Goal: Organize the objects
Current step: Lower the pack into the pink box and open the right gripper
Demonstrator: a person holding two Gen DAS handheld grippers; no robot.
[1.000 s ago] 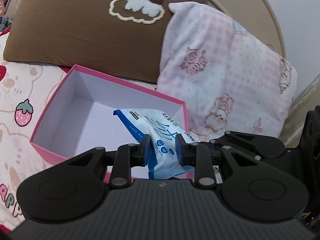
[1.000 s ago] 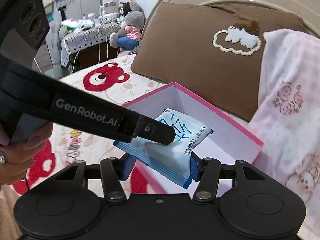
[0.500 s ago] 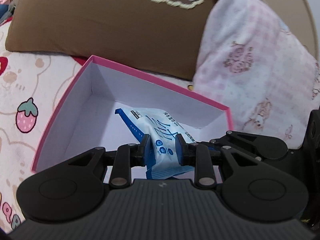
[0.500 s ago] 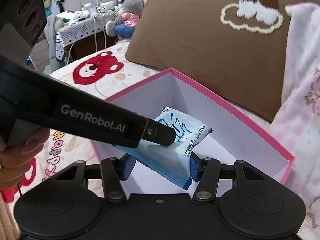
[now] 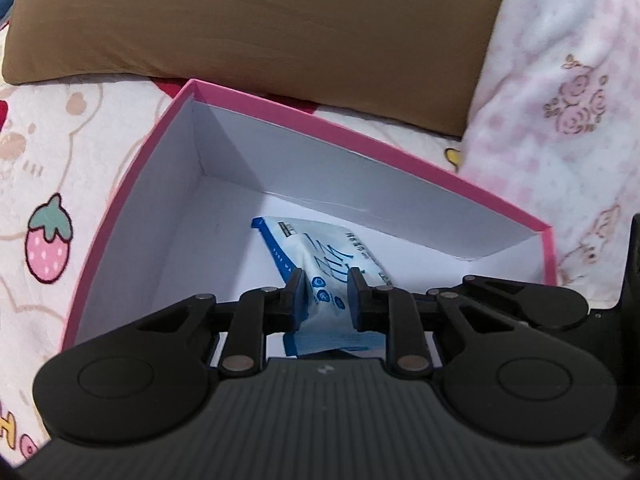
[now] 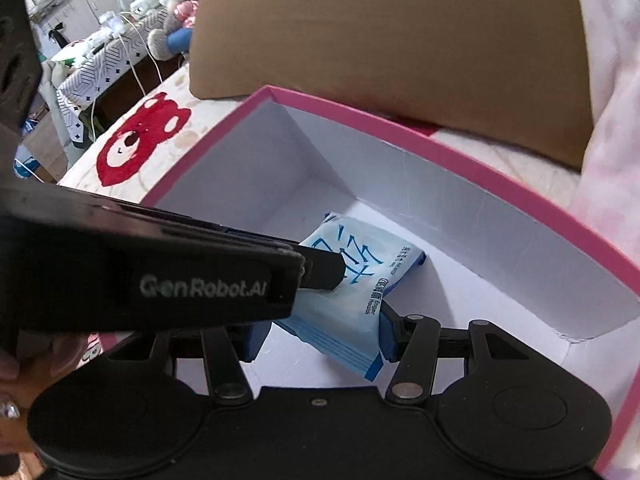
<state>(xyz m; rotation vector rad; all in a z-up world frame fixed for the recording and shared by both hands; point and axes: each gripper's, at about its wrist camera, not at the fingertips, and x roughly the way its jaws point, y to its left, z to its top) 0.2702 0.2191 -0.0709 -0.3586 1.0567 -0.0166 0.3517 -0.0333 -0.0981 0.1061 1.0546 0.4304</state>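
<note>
- The pink cardboard box (image 5: 372,132), rectangular with smooth white inner walls, sits on the printed bed sheet (image 5: 48,152) against a brown pillow (image 5: 256,28).
- The soft, crinkled blue-and-white wipes packet (image 5: 320,264) is inside the box, above its floor, long axis pointing toward the far wall.
- My left gripper (image 5: 326,300) pinches its near end.
- My right gripper (image 6: 316,330) has just been opening its jaws; the packet is between them, the right pad touching.

my matt black plastic left gripper (image 5: 326,298) pinches a glossy blue-and-white plastic wipes packet (image 5: 320,276), crinkled. the pink-rimmed cardboard box (image 5: 400,160) looks smooth, matt white inside. brown pillow (image 5: 280,20) is soft matt cloth.
</note>
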